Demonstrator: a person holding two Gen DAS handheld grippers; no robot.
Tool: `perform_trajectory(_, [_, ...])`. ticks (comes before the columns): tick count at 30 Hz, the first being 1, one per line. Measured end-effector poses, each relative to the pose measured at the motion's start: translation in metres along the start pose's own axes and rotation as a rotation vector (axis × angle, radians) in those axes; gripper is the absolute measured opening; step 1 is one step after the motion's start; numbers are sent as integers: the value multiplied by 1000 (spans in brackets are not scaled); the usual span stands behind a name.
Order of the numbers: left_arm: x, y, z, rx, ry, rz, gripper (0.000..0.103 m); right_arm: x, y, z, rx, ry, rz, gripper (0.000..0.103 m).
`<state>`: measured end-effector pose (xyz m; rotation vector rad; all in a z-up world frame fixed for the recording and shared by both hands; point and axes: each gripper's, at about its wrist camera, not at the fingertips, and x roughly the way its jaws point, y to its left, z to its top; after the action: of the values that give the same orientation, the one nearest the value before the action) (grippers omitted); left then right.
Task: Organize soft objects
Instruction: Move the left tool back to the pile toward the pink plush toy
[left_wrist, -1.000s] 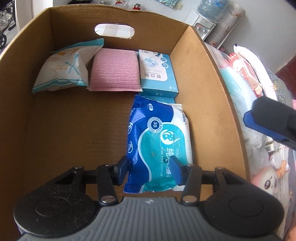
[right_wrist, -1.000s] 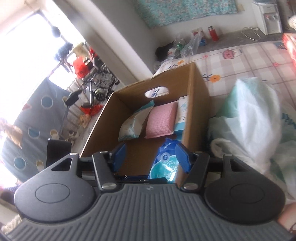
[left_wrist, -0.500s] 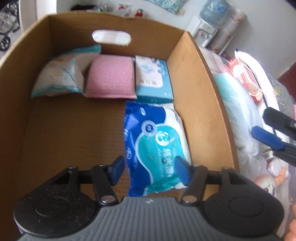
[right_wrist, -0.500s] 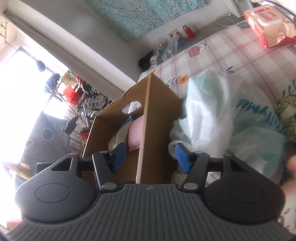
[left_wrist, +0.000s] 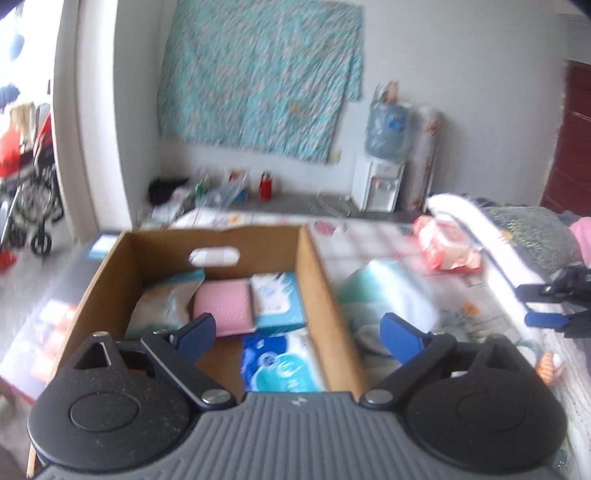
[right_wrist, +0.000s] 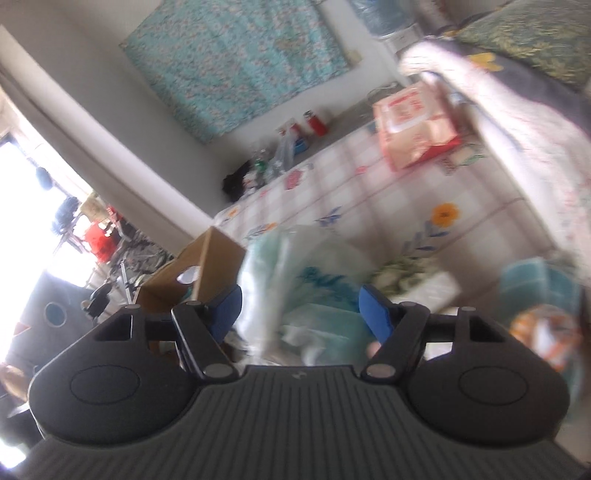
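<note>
Tools both wide apart: left tool (left_wrist: 297, 332) over box (left_wrist: 317, 295), right tool (right_wrist: 299, 310) over bags (right_wrist: 306, 280).

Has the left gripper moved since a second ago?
Yes. The left gripper has pulled up and back from the cardboard box, jaws wider, nothing held.

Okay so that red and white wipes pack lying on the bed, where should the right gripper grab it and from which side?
Judging from its pose, the red and white wipes pack lies flat on the checked bedsheet, so come from above and pinch across its narrower width, near the middle. The right gripper is open and empty. Blur hides the pack's edges.
</note>
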<state>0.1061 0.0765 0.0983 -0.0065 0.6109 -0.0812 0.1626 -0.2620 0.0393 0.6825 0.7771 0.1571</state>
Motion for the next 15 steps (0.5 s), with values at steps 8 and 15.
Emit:
perform_trajectory(8, [-16, -95, -12, 171, -78, -164, 97, -39, -44, -19, -12, -20, -78, 70])
perform_trajectory(15, [3, -163, -41, 274, -104, -318, 96, -57, -63, -34, -11, -13, -78, 70])
